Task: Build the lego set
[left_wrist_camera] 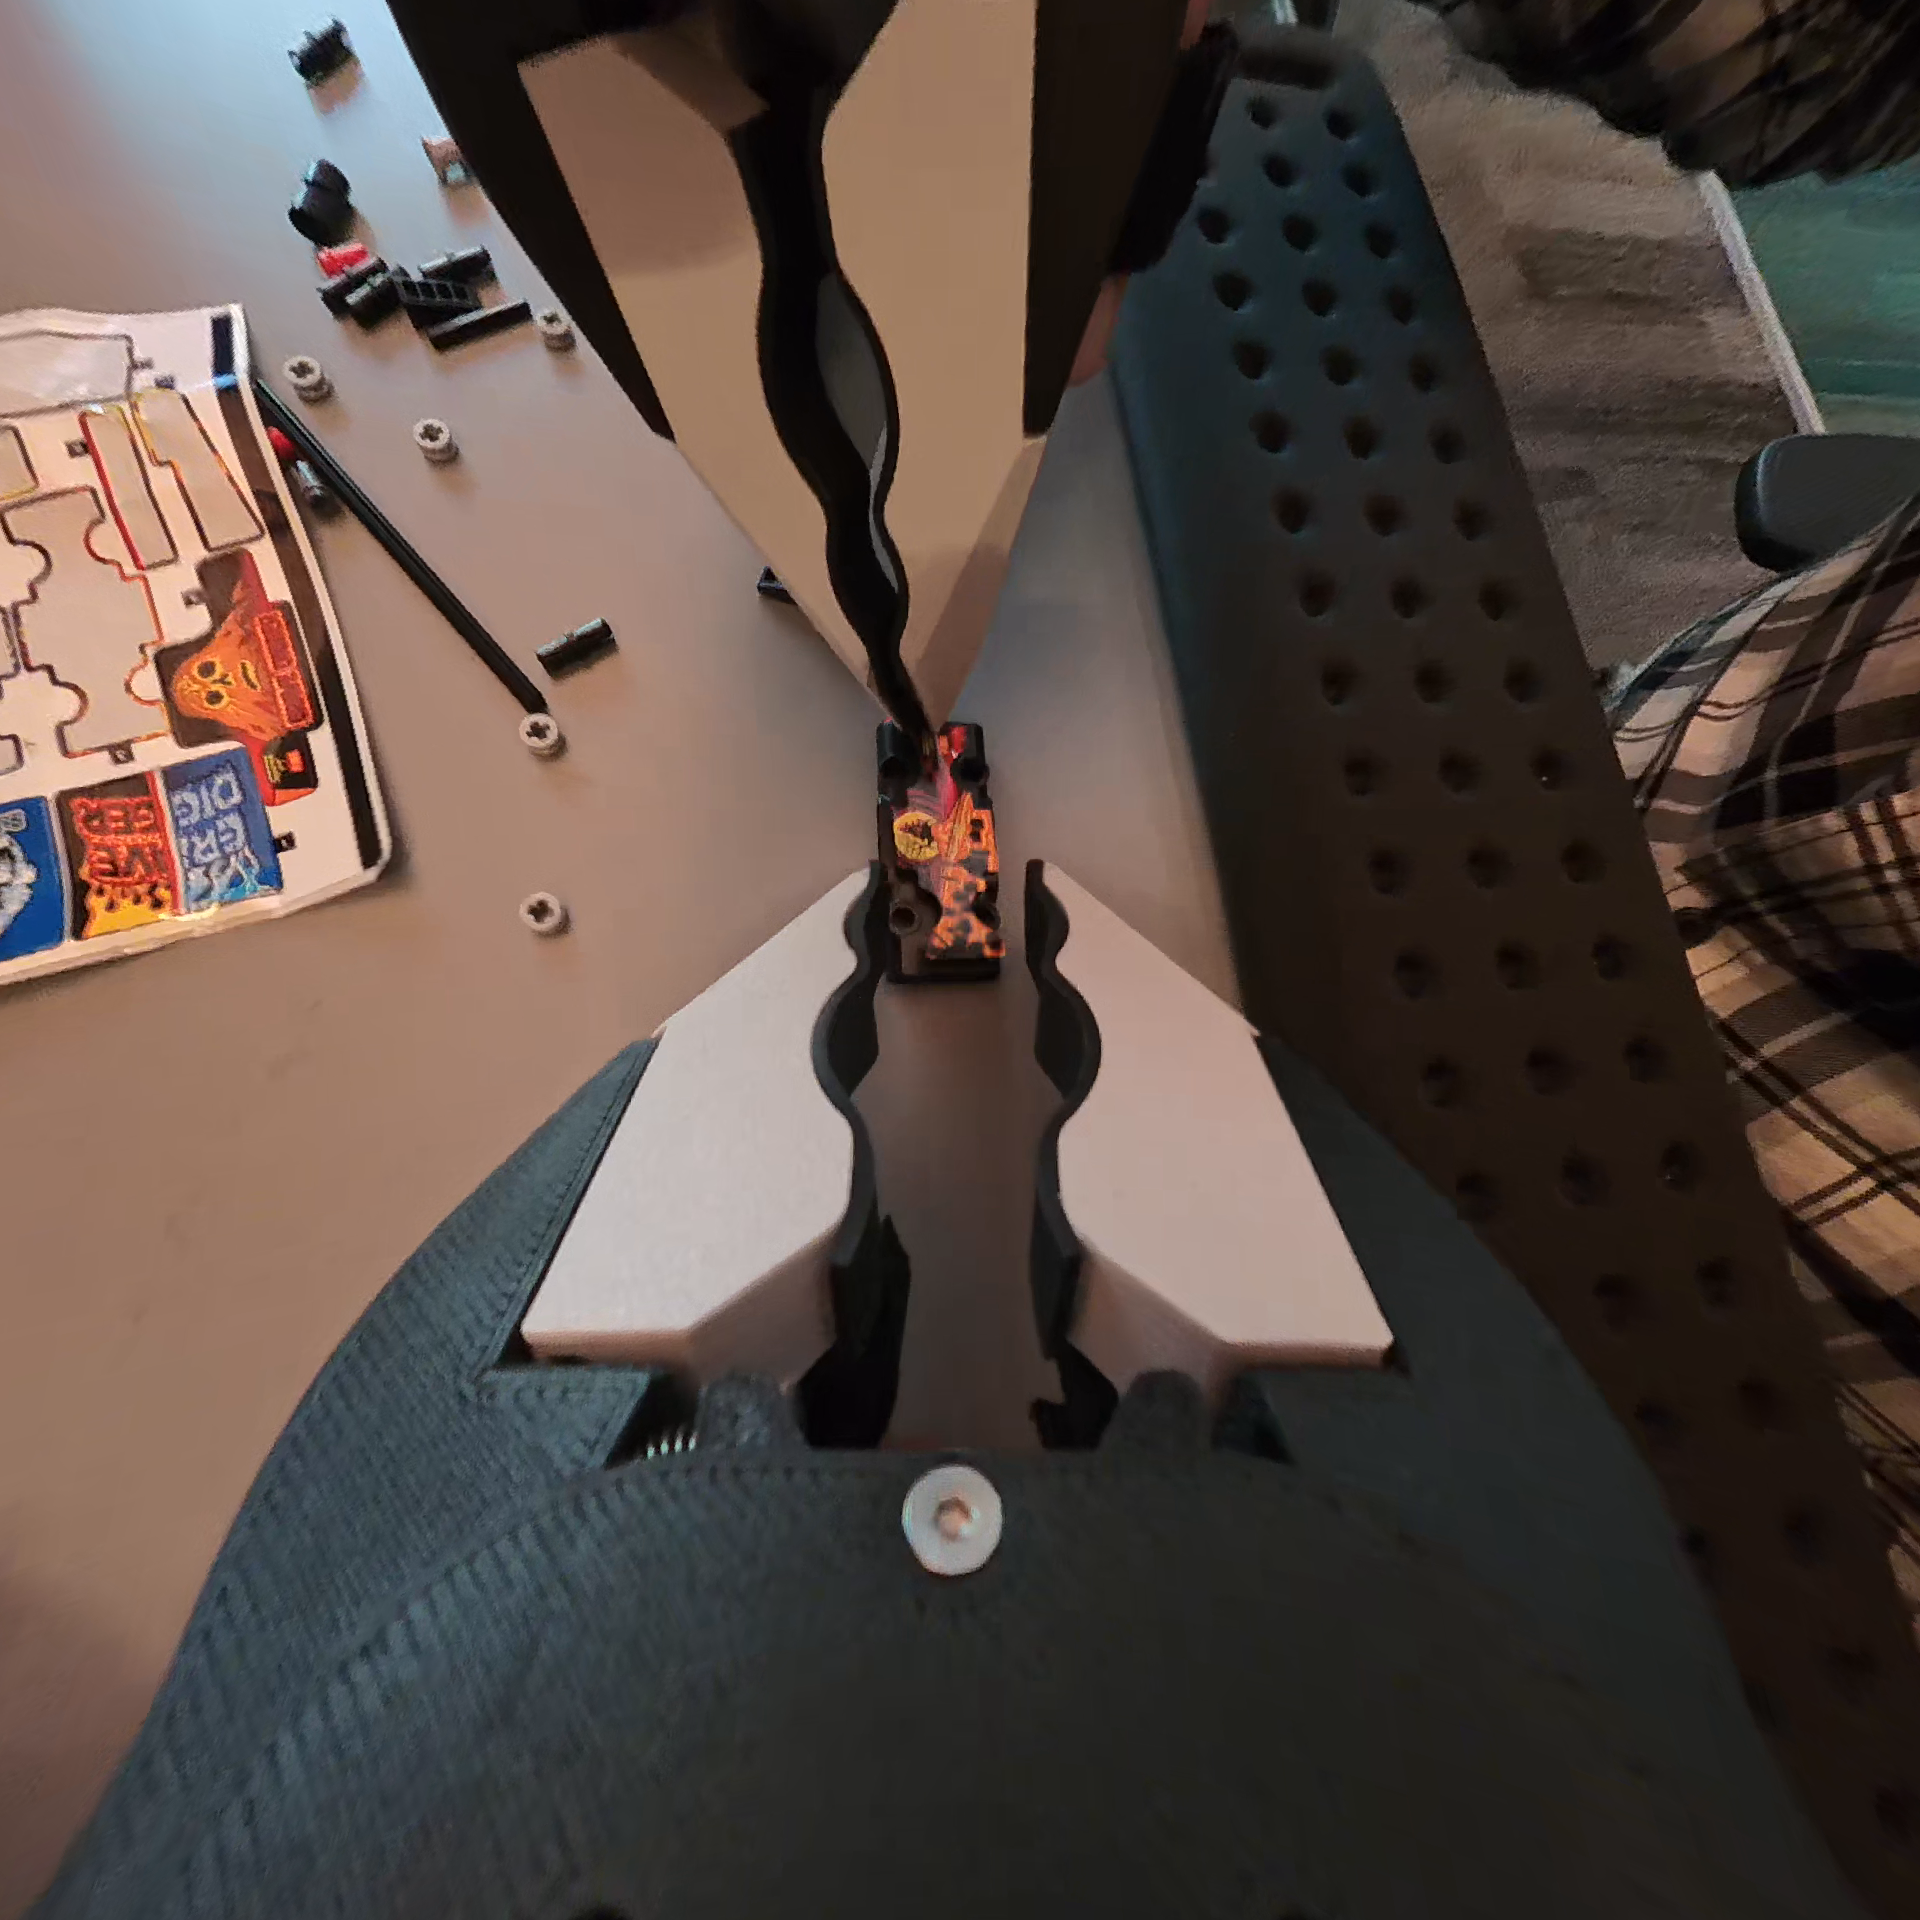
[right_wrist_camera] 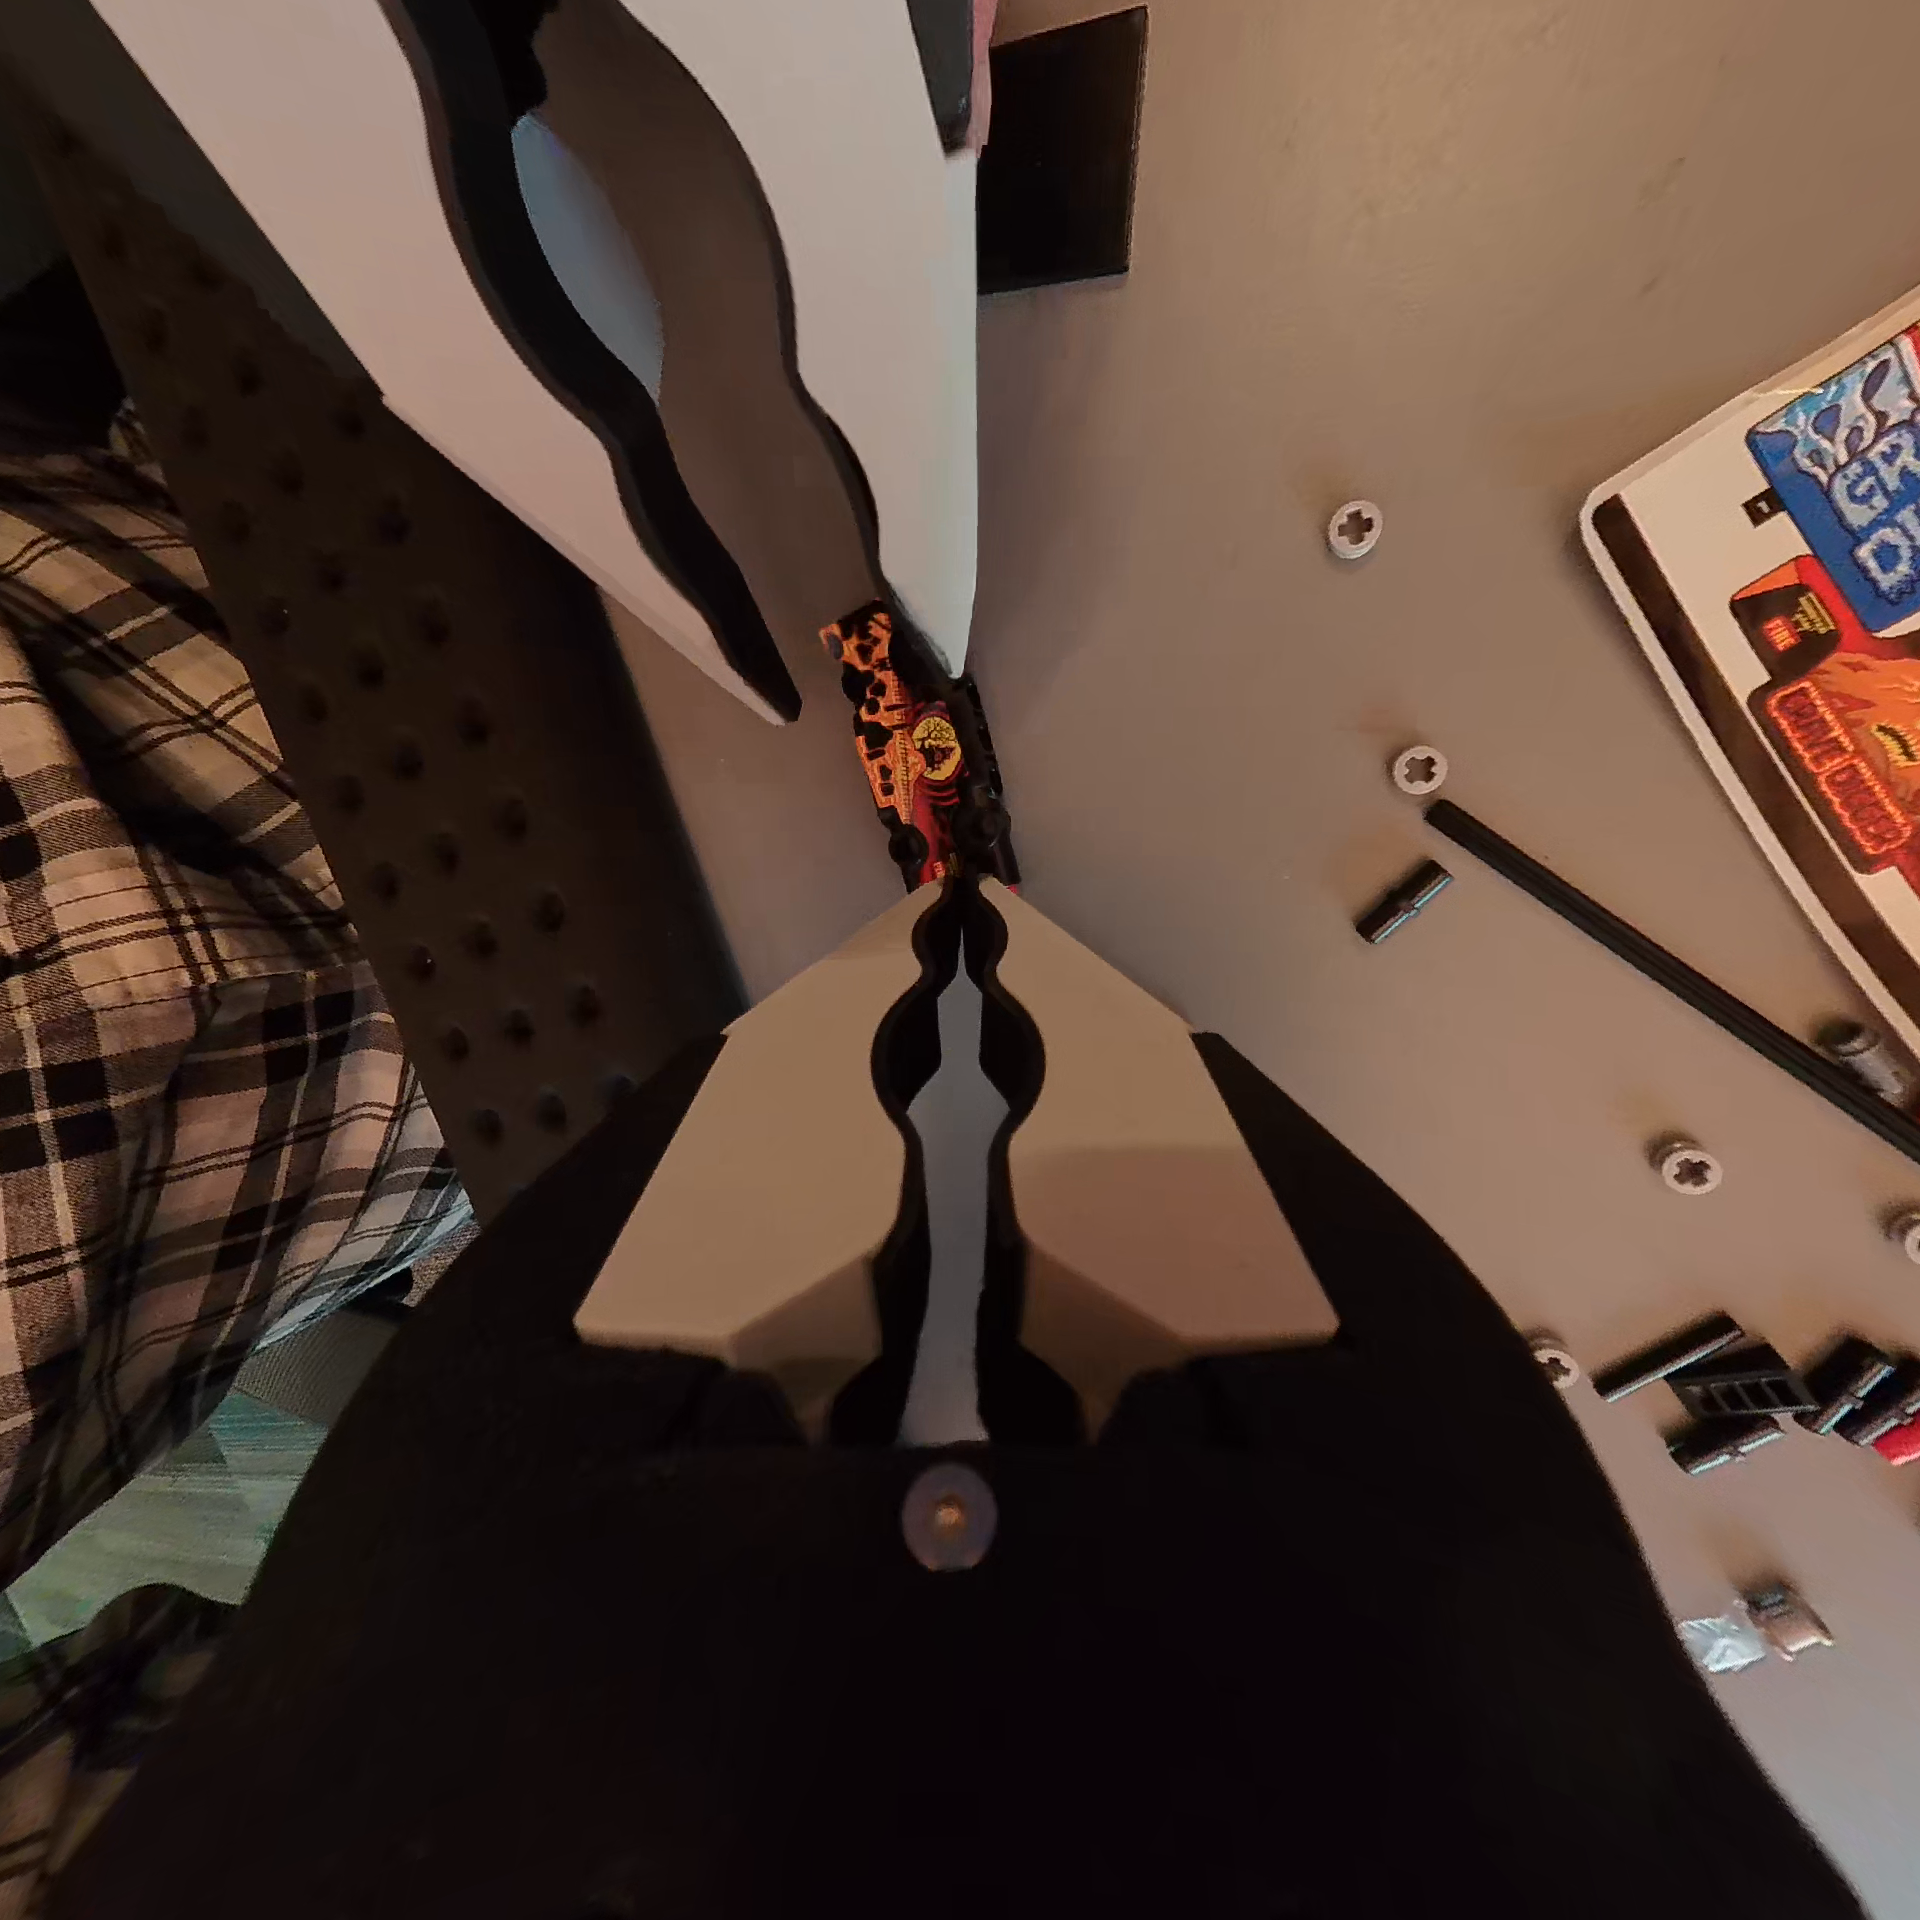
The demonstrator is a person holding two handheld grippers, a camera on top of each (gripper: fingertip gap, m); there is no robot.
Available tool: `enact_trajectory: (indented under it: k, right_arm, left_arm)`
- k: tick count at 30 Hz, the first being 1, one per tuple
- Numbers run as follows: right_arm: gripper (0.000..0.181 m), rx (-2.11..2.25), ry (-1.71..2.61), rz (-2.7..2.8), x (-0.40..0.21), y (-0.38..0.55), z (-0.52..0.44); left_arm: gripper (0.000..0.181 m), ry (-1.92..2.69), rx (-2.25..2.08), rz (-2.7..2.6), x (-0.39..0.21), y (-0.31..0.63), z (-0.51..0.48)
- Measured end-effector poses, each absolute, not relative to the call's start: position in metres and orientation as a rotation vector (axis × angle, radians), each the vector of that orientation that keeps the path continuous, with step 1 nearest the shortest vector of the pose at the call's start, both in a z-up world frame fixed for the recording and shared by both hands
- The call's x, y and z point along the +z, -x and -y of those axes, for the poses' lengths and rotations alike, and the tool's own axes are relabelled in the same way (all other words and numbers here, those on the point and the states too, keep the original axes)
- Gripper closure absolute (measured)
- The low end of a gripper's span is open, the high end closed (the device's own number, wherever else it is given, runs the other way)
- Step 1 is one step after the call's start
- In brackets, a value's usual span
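Between tongs (left_wrist_camera: 951,883), flame-stickered black piece (left_wrist_camera: 940,852)

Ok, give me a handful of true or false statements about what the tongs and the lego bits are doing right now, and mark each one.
1. The right tongs are pinched shut on one end of the decorated black lego piece. True.
2. The left tongs are clamped tight on that piece. False: their fingers stand apart on either side of its near end, with a gap showing.
3. The sticker sheet lies flat on the table. True.
4. The long black axle is held by the right tongs. False: it lies loose on the table beside the sticker sheet.
5. Several small grey round pieces lie scattered on the table. True.
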State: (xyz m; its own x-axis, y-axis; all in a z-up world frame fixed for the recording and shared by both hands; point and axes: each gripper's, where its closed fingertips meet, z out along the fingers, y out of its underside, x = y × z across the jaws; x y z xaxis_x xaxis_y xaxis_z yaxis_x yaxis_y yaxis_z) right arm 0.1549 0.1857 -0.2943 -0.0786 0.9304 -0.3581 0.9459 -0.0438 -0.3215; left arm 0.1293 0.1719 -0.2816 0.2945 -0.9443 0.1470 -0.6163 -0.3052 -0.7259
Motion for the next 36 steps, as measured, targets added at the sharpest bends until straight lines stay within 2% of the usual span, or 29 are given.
enact_trajectory:
  k: [8, 36]
  right_arm:
    - [0.181, -0.771, -2.111, -2.147, -0.294, -0.155, -0.186]
    - [0.178, -0.731, -2.135, -2.294, -0.293, -0.155, -0.185]
  left_arm:
    - [0.159, 2.026, -0.624, -1.409, -0.292, -0.126, -0.182]
    - [0.174, 2.003, -0.603, -1.442, -0.294, -0.125, -0.180]
